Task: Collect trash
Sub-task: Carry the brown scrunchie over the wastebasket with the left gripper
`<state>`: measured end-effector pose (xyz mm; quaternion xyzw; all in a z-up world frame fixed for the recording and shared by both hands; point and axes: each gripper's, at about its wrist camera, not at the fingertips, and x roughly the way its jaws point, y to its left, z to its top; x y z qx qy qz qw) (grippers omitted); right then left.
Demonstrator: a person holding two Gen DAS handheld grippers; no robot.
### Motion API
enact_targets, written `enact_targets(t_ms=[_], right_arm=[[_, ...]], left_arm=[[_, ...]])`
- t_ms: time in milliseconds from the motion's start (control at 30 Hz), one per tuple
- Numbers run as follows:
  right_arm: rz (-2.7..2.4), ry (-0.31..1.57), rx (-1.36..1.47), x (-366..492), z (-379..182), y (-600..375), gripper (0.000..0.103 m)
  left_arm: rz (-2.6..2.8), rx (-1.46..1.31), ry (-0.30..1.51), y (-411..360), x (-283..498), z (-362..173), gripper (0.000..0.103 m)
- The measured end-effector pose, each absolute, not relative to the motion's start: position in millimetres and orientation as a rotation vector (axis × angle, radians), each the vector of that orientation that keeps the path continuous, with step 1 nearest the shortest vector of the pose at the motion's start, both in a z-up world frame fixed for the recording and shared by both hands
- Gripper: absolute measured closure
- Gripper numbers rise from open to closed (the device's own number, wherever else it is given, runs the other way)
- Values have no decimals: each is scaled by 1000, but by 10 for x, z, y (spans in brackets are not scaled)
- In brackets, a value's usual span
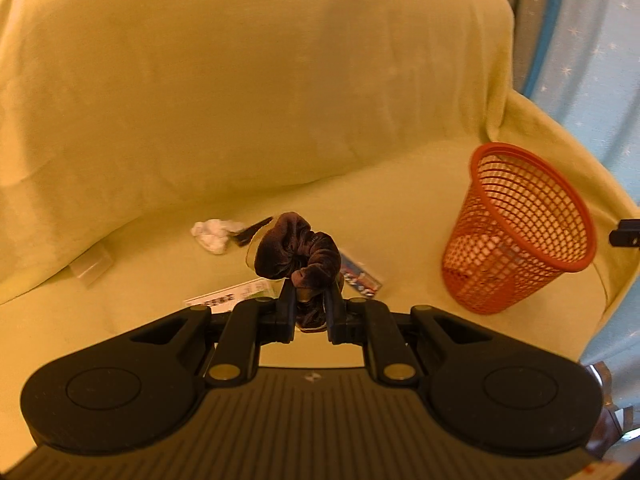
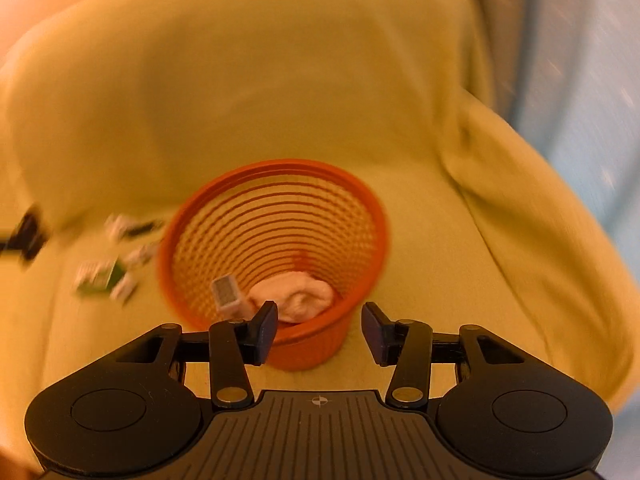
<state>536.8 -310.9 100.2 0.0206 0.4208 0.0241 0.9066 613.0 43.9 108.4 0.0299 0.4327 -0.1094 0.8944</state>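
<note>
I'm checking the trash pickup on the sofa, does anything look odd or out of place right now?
Yes. The left claw is shut on a brown velvet scrunchie, a hair accessory rather than obvious trash. The orange mesh plastic wastebasket stands on the yellow-green covered sofa seat, and a crumpled white tissue lies loose there.

We see a yellow-green sofa (image 1: 400,208) bearing an orange basket (image 1: 520,236), with crumpled tissue (image 1: 214,234) and wrappers (image 1: 362,278) left of the basket.
</note>
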Motion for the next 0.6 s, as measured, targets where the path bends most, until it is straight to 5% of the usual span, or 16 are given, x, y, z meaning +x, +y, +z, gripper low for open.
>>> enact_targets(t_ms=[333, 600], right_arm=[[463, 933, -416, 5531, 800, -2533, 61], [592, 947, -637, 5663, 562, -2445, 81]], left_arm=[[-282, 73, 922, 216, 6117, 1132, 92], [-296, 84, 943, 162, 6117, 1098, 92]])
